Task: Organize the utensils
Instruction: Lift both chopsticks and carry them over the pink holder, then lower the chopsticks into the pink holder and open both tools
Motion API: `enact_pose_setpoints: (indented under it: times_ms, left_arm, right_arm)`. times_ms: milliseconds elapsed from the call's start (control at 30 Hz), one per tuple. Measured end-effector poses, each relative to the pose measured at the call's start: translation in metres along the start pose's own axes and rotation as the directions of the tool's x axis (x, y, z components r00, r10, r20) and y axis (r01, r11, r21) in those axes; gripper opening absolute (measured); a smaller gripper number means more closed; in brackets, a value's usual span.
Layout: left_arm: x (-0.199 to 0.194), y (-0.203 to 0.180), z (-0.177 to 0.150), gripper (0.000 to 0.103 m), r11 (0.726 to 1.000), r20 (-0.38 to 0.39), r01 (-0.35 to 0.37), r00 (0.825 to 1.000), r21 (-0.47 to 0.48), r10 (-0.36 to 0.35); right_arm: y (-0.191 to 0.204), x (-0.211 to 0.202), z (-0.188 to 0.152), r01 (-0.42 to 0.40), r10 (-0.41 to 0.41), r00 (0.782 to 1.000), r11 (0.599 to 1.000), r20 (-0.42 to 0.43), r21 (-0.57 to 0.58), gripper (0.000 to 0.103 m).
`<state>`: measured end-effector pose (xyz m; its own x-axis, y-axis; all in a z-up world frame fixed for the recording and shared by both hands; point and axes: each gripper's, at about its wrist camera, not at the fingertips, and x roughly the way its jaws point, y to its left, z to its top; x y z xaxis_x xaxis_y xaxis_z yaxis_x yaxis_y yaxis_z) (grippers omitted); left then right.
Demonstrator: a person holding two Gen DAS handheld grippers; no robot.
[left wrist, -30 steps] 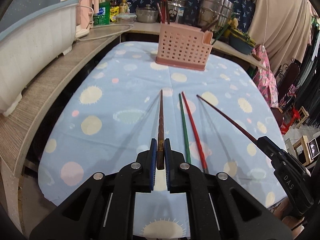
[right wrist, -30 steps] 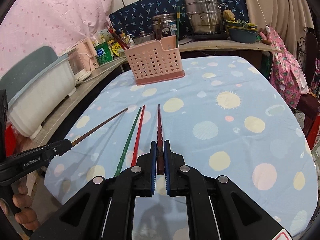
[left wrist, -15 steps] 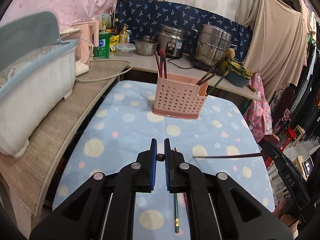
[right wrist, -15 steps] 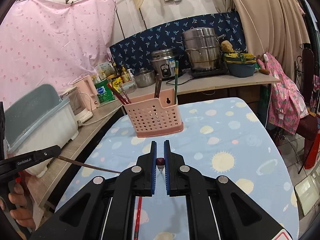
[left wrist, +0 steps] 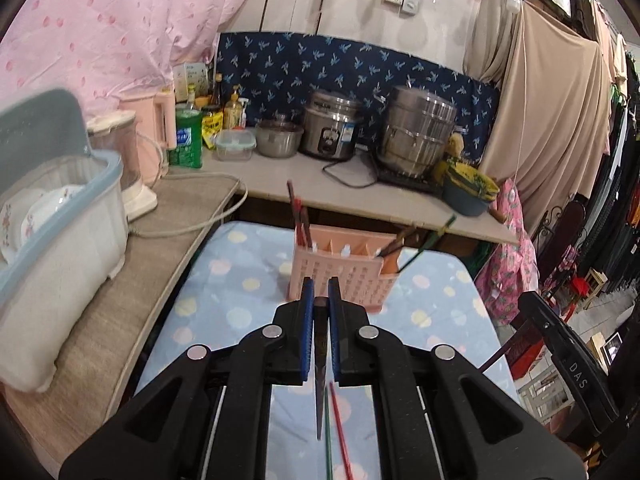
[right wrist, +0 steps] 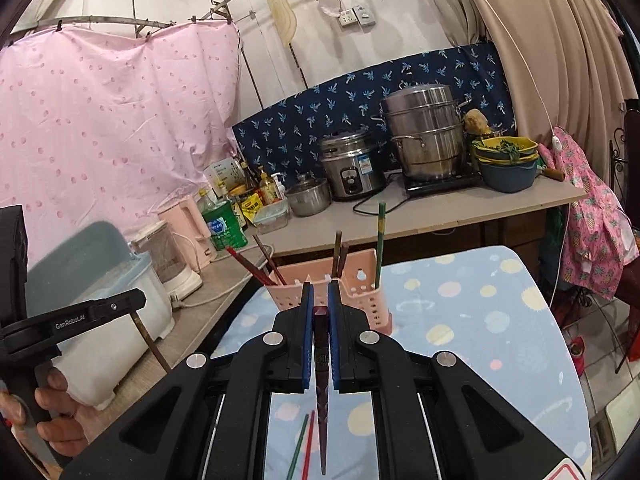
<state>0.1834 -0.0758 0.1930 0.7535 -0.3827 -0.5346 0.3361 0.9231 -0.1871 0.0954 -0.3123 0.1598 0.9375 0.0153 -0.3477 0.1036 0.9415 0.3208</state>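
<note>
My left gripper (left wrist: 319, 300) is shut on a dark brown chopstick (left wrist: 319, 384) that hangs point down above the table. My right gripper (right wrist: 319, 300) is shut on a dark maroon chopstick (right wrist: 321, 400), also hanging point down. A pink perforated utensil basket (left wrist: 340, 276) stands ahead on the table and shows in the right wrist view (right wrist: 360, 296) too. It holds several chopsticks in its end compartments. A green chopstick (left wrist: 328, 440) and a red chopstick (left wrist: 342, 440) lie on the cloth below. Both grippers are lifted, short of the basket.
The table carries a blue spotted cloth (left wrist: 240, 280). A white dish bin (left wrist: 52, 240) stands on the left counter. A rice cooker (left wrist: 332, 128), steel pots (left wrist: 416, 136) and bottles line the back counter. Clothes hang at the right.
Both grippers have lifted their chopsticks off the cloth and tilted up, so each stick now hangs point down. The basket looks nearer.
</note>
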Motion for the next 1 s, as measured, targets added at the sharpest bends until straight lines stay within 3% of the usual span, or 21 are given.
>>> enact_pose_setpoints:
  times_ms: [367,533,767,1000]
  left_arm:
    - [0.030,-0.014,0.108,0.007,0.999,0.179,-0.017,0.984,-0.029,0.021]
    - [0.062,-0.012,0.140,0.007,0.998,0.217,-0.032,0.975,-0.049,0.041]
    - [0.107,-0.009,0.153,0.007,0.997,0.207,-0.058,0.976,-0.047,0.067]
    - [0.148,-0.001,0.129,0.007,0.997,0.141,-0.070,0.987,-0.041,0.075]
  right_arm:
    - [0.016,0.056,0.109,-0.042,0.039,0.986,0.999,0.162,0.020,0.007]
    - [0.019,0.089,0.142,-0.032,0.028,0.978,0.999,0.207,0.020,0.007]
    - [0.012,0.141,0.151,-0.007,0.004,0.983,1.000,0.181,0.016,0.007]
    - [-0.002,0.185,0.117,0.019,-0.020,0.996,1.000,0.083,0.010,0.007]
